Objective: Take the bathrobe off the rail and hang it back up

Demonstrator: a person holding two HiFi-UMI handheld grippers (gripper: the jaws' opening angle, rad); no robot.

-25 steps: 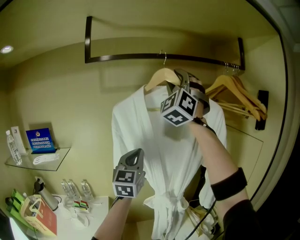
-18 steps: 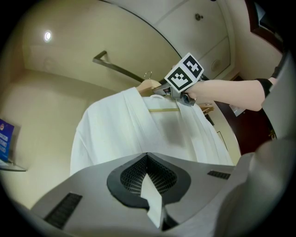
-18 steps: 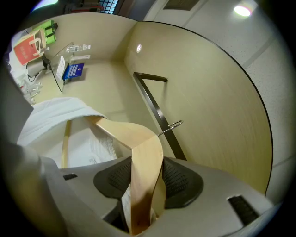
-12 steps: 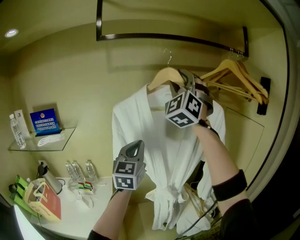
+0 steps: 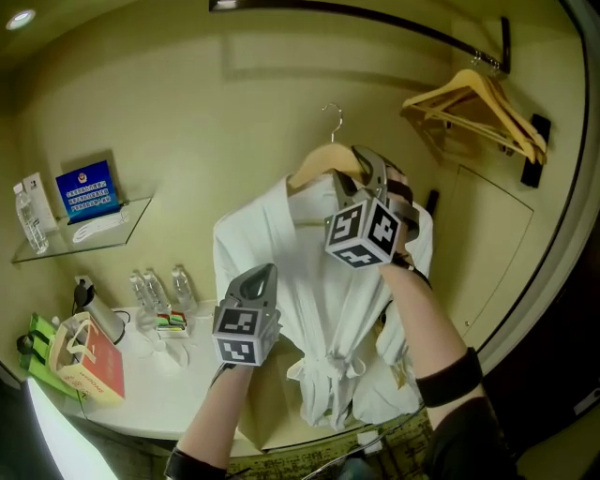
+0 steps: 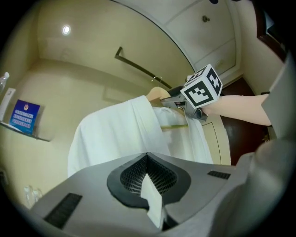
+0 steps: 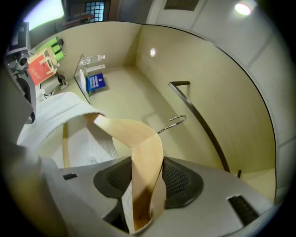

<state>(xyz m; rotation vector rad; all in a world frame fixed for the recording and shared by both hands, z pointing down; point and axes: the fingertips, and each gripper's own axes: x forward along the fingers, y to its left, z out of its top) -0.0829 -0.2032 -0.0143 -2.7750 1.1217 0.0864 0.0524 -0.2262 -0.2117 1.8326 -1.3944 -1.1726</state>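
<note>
**Robe clear of the rail, carried on its hanger**

The white robe (image 5: 314, 281) hung in the air on a wooden hanger (image 5: 319, 161), below the rail (image 5: 375, 17) and in front of the wall (image 5: 216, 112). Its hook (image 5: 331, 116) touched nothing. The right gripper (image 7: 144, 185) was clamped on the hanger's wooden arm near the neck. The left gripper (image 6: 150, 190) was closed on a thin fold of robe cloth lower down the front.

The robe looked soft, thick and limp, and probably weighty for cloth. It would sag and swing, and could slide off a tilted hanger shoulder. The stiff hanger was the sound place to hold; the pinch of cloth served only to steady the drape. The wire hook was small and might turn in its socket, which would make catching the rail fiddly.

The space was a cream-walled wardrobe nook, with the dark rail high up and spare hangers (image 5: 478, 98) at its right end. Below left ran a white counter (image 5: 197, 398) with bottles (image 5: 159, 291), a kettle (image 5: 98, 319) and a bag (image 5: 84, 375). A glass shelf (image 5: 89, 239) sat above it.
</note>
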